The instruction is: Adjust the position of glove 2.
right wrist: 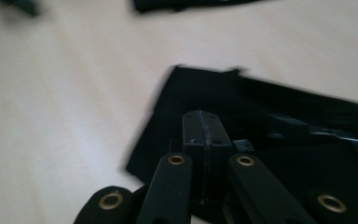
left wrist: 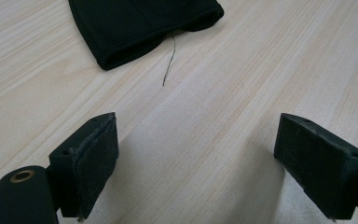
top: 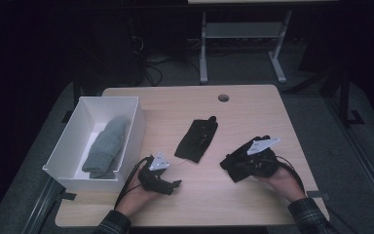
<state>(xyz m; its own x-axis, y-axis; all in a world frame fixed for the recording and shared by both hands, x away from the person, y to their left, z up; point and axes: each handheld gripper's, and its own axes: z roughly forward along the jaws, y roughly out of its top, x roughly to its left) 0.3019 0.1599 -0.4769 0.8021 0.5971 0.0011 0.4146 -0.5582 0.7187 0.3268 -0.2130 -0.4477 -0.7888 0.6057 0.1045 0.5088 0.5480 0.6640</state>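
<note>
A black sock (top: pixel 196 140) lies flat at the middle of the wooden table (top: pixel 253 105); its cuff end (left wrist: pixel 140 23) shows just ahead of my left gripper, with a loose thread (left wrist: pixel 169 60) trailing from it. My left gripper (top: pixel 173 186) (left wrist: pixel 205 154) rests low over bare wood, jaws wide open with nothing between them. A second black sock (top: pixel 231 168) (right wrist: pixel 270 107) lies bunched at the front right. My right gripper (top: pixel 228 165) (right wrist: pixel 200 126) sits on it with its jaws pressed together, seemingly pinching the fabric.
A white open box (top: pixel 131 131) stands at the table's left and holds a folded grey sock (top: pixel 106 146). A cable hole (top: pixel 223 98) sits near the far edge. Bare wood lies between the two grippers and along the back.
</note>
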